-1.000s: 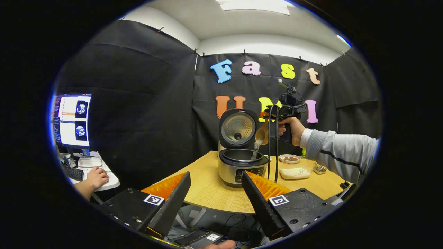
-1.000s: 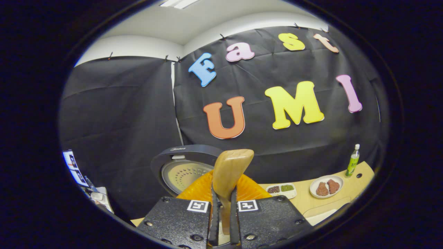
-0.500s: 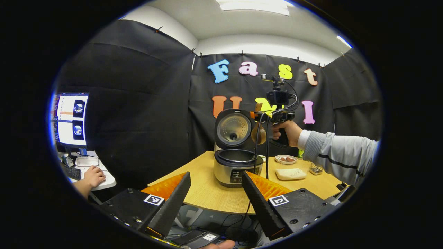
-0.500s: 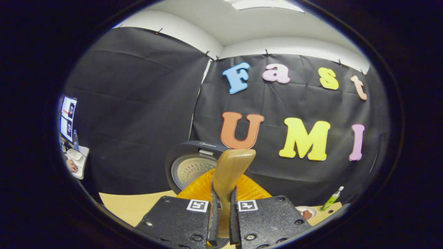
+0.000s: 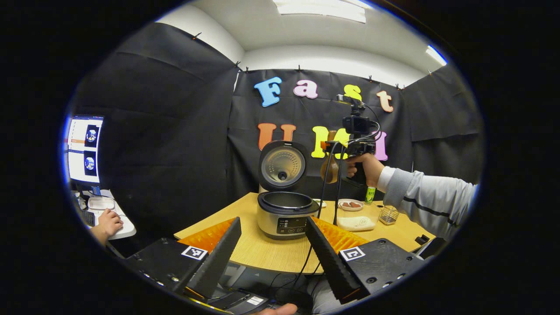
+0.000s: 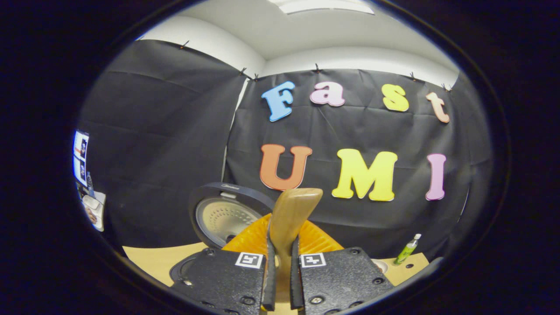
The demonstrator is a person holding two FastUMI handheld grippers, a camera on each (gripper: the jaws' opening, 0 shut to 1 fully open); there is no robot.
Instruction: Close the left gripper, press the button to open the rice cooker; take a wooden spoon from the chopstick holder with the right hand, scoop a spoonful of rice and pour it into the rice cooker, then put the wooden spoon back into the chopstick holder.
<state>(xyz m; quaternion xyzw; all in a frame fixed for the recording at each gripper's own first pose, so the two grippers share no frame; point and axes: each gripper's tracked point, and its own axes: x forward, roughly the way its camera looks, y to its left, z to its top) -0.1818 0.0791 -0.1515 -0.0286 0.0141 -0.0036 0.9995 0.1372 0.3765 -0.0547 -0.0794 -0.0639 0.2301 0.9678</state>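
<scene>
The rice cooker [image 5: 286, 215] stands on the wooden table [image 5: 262, 251] with its lid [image 5: 282, 164] raised. To the right of the lid and above the table, a hand holds my right gripper [image 5: 334, 146], shut on the wooden spoon [image 5: 330, 169], whose bowl hangs down. In the right gripper view the spoon's handle [image 6: 291, 214] sticks up between the fingers of my right gripper [image 6: 280, 280], with the cooker lid [image 6: 225, 216] behind it to the left. My left gripper [image 5: 271, 258] is open at the table's near edge, well short of the cooker. The mesh chopstick holder [image 5: 388, 214] stands at the right.
Right of the cooker lie a white rice dish [image 5: 358, 223], a small plate of brown food [image 5: 351, 204] and a green bottle [image 5: 370, 194]. Cables hang from the right gripper in front of the cooker. A monitor [image 5: 83, 151] and a person's hand are at the far left.
One second ago the spoon was tipped over the pot with rice streaming out. The stream has stopped and the right gripper has carried the spoon up and to the right of the cooker.
</scene>
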